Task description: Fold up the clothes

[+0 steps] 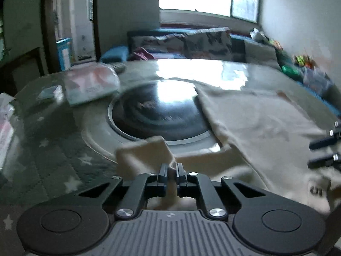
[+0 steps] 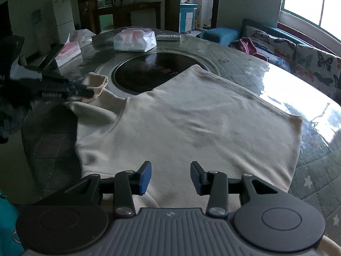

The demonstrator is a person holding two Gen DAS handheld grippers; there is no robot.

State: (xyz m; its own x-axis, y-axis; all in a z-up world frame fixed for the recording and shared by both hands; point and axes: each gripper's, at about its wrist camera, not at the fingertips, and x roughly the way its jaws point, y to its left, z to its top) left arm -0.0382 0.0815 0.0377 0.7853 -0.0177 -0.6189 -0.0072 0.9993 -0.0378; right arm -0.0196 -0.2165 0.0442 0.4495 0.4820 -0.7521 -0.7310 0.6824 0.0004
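A cream shirt [image 2: 191,123] lies spread on the round table, its hem to the right and one sleeve [image 2: 97,84] to the left. My left gripper [image 1: 171,169] is shut on that sleeve's cuff [image 1: 147,151] and holds it lifted; the right wrist view shows this gripper [image 2: 85,90] at the left. My right gripper [image 2: 171,176] stands open just above the near edge of the shirt, nothing between its fingers. The left wrist view, blurred, shows the right gripper's fingers [image 1: 324,151] at the right edge over the cloth [image 1: 260,128].
A dark round inset [image 2: 149,72] sits in the middle of the table [image 2: 238,59]. Behind it lie a plastic-wrapped pack [image 2: 134,40], a remote [image 2: 168,37] and a tissue box [image 2: 68,51]. A sofa with butterfly cushions [image 2: 298,53] runs along the window wall.
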